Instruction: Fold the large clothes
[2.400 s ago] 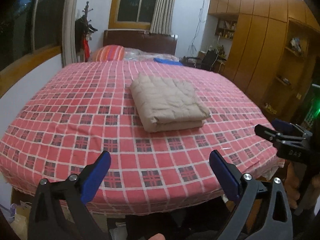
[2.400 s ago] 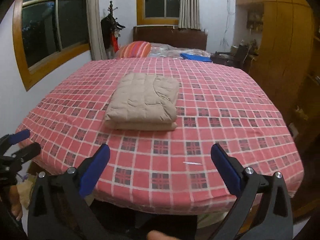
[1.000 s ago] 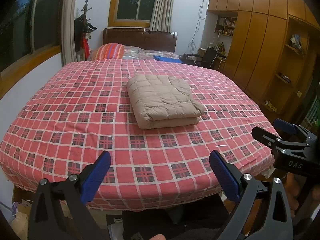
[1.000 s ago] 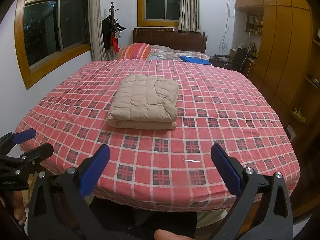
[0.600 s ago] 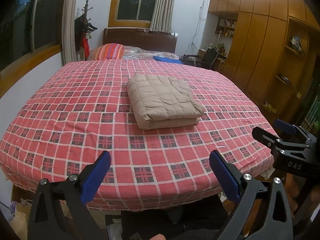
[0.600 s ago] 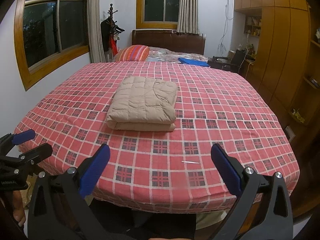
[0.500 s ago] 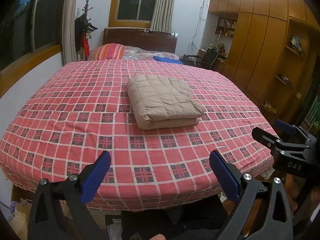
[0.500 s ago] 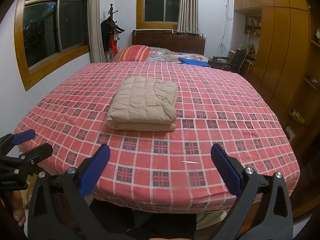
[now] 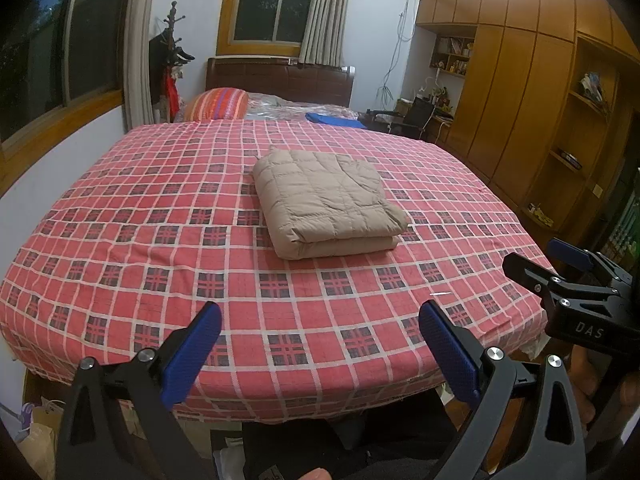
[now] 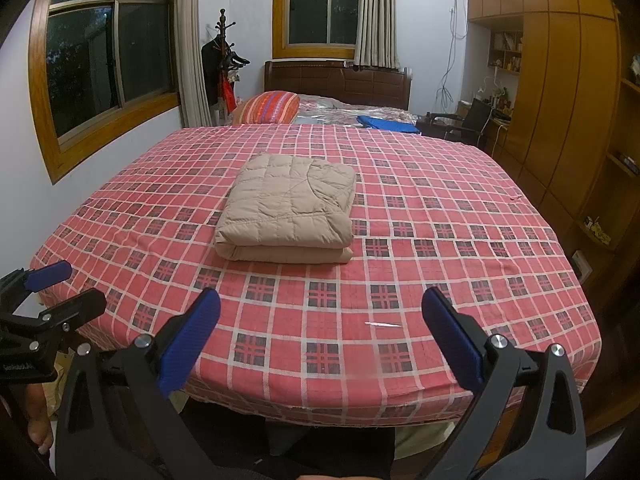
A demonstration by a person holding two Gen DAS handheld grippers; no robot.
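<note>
A beige quilted garment [image 9: 326, 202] [image 10: 290, 210] lies folded into a thick rectangle in the middle of the bed with the red checked sheet [image 9: 160, 216] [image 10: 440, 216]. My left gripper [image 9: 320, 322] hangs open off the foot of the bed, well short of the garment, with nothing between its blue pads. The right gripper [image 10: 320, 316] is also open and empty, held at the same distance. Each gripper shows in the other's view: the right one [image 9: 560, 264] at the right edge, the left one [image 10: 56, 288] at the left edge.
A striped pillow [image 10: 268, 107] and a blue cloth [image 10: 386, 124] lie near the dark headboard [image 10: 336, 80]. A coat stand [image 10: 222, 64] is at the back left. Wooden wardrobes [image 9: 520, 92] line the right wall, with a desk chair [image 10: 468, 122] beside them. Windows fill the left wall.
Both grippers have drawn back from the bed over the last seconds; the garment now looks smaller and lies untouched. Almost nothing has moved in the last half second.
</note>
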